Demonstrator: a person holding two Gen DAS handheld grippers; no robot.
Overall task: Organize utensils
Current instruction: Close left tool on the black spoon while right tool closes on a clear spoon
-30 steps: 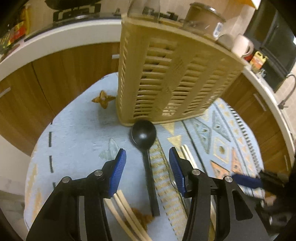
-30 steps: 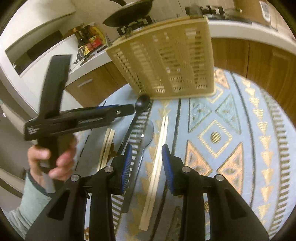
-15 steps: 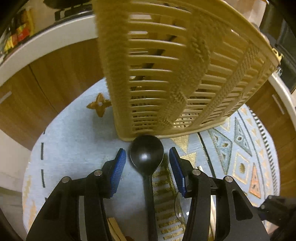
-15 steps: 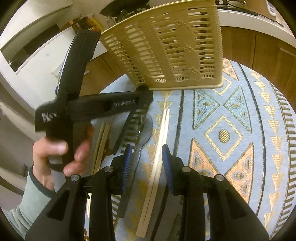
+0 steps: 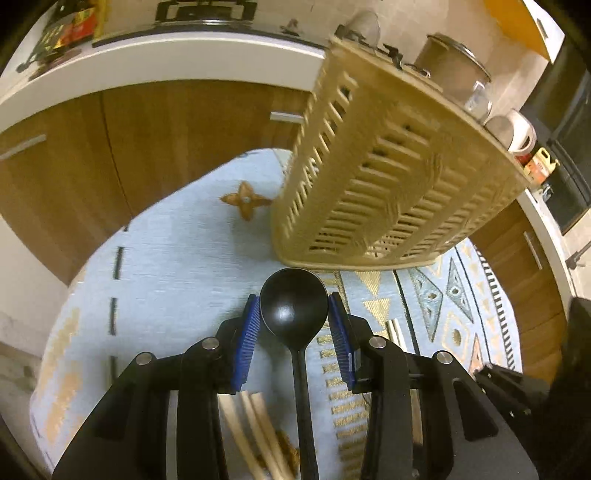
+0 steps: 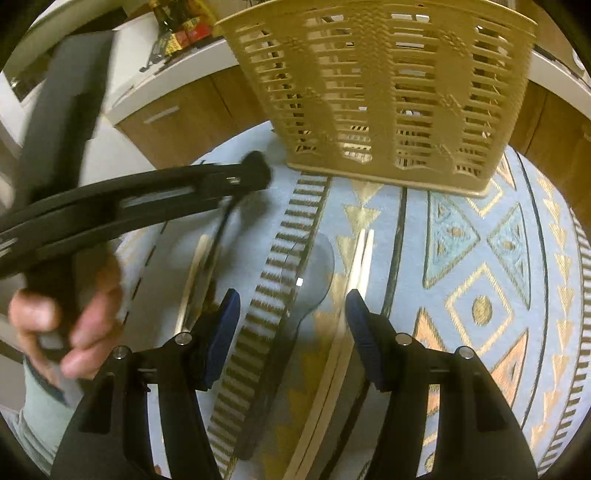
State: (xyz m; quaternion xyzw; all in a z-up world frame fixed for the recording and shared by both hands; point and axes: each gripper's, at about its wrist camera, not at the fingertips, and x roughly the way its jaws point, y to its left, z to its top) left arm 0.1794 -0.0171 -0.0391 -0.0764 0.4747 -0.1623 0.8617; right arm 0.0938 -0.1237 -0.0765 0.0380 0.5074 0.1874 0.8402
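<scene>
Hands angle both grippers down before the beige slatted plastic basket (image 5: 388,177): left gripper (image 5: 294,325) closing, pinching one black plastic ladle (image 5: 294,310); right gripper (image 6: 291,325) spreading wide over one clear plastic spoon (image 6: 306,280).

Black left gripper (image 5: 293,319) — blue ribbed pads (image 5: 248,345), silver screws; pale green sleeve (image 6: 35,406).

A home kitchen: wooden cabinets (image 5: 177,140) under a white countertop (image 5: 166,55), stove (image 5: 207,11), patterned rug (image 6: 480,295).

No readable text, number or brand anywhere. Bright labels on the bottles (image 6: 184,31) at the back of the surface (image 6: 177,70), too blurred to read.
</scene>
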